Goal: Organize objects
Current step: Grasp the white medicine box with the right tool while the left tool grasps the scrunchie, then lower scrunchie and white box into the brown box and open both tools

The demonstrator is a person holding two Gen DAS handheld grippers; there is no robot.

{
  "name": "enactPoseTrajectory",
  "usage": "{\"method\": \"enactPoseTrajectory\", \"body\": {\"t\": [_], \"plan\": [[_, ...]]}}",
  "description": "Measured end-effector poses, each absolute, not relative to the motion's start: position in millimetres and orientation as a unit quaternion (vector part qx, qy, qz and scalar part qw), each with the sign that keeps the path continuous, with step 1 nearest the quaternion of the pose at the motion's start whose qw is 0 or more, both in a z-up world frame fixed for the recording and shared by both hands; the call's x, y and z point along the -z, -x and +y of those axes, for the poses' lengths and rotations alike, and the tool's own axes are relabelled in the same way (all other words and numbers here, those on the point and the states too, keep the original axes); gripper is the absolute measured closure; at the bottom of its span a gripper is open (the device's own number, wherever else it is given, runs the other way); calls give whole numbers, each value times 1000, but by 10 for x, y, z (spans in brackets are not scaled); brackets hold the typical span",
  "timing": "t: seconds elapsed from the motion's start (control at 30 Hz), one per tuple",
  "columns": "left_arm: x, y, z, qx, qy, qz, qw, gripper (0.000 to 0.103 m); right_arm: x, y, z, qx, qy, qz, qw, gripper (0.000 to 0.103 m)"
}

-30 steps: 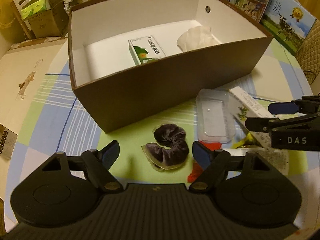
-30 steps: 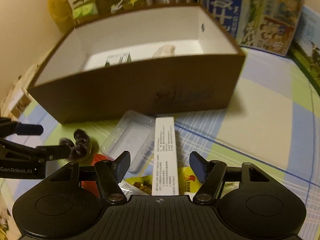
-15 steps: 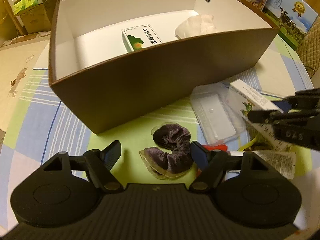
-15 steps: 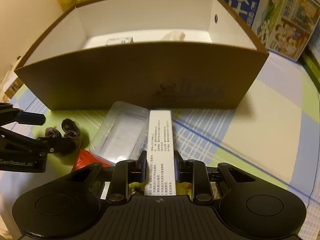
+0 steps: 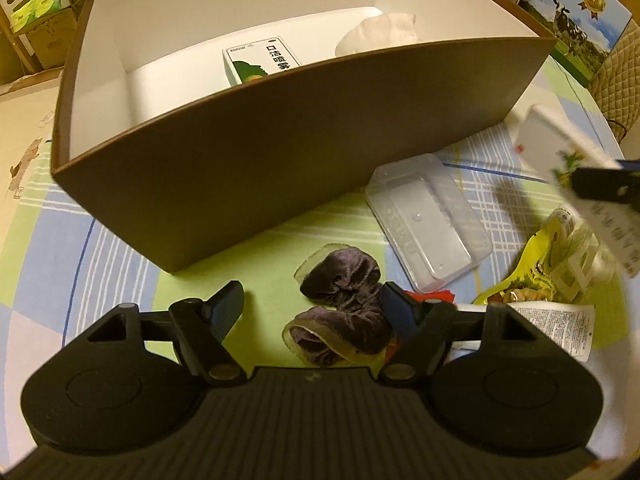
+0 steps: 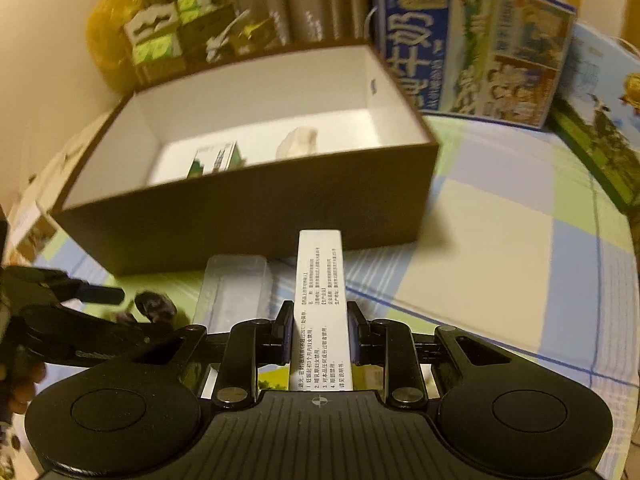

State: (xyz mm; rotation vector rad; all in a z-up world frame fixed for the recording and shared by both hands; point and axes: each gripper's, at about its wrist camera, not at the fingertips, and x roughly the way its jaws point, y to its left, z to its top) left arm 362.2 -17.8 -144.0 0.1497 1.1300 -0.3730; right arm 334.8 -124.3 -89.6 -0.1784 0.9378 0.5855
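Box [image 6: 248, 216] on the counter [image 6: 500, 216] holds two items so far: a green carton [image 5: 260, 62] and a white wad [image 5: 378, 34]. Right claw [image 6: 320, 338] is clamped on a long white carton [image 6: 322, 304], lifted just short of it. Left claw [image 5: 312, 304], spread apart, straddles a dark scrunchie [image 5: 344, 304]. Clear tray [image 5: 428, 220] and snack wrappers [image 5: 536, 264] remain outside.

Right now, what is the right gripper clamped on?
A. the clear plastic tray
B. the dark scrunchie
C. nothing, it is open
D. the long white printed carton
D: in the right wrist view the right gripper has its fingers closed against both sides of the long white printed carton, lifted in front of the brown box; the dark scrunchie lies by the open left gripper.
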Motion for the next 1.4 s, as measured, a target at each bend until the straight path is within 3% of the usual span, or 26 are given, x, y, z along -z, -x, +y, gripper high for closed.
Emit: {"method": "enactPoseTrajectory", "body": {"t": [0.2, 0.3, 0.4, 0.47, 0.73, 1.13, 1.4], "plan": [[1482, -3631, -236, 184, -77, 532, 823, 32, 740, -3308, -1494, -249, 59, 438, 862, 80], [1502, -3636, -268, 190, -79, 531, 822, 39, 718, -3287, -1622, -233, 49, 440, 866, 80], [1509, -3626, -301, 196, -84, 525, 824, 48, 722, -3252, -1734, -220, 41, 444, 867, 80], [1501, -3616, -327, 204, -87, 520, 825, 62, 721, -3225, -1803, -213, 35, 446, 869, 80], [1392, -3578, -273, 219, -77, 509, 829, 88, 711, -3147, -1985, -197, 12, 449, 871, 80], [655, -3318, 158, 233, -45, 465, 853, 89, 477, -3148, -1950, -232, -20, 425, 875, 80], [182, -3577, 312, 216, -1, 436, 874, 89, 216, -3463, -1520, -303, -6, 383, 873, 80]]}}
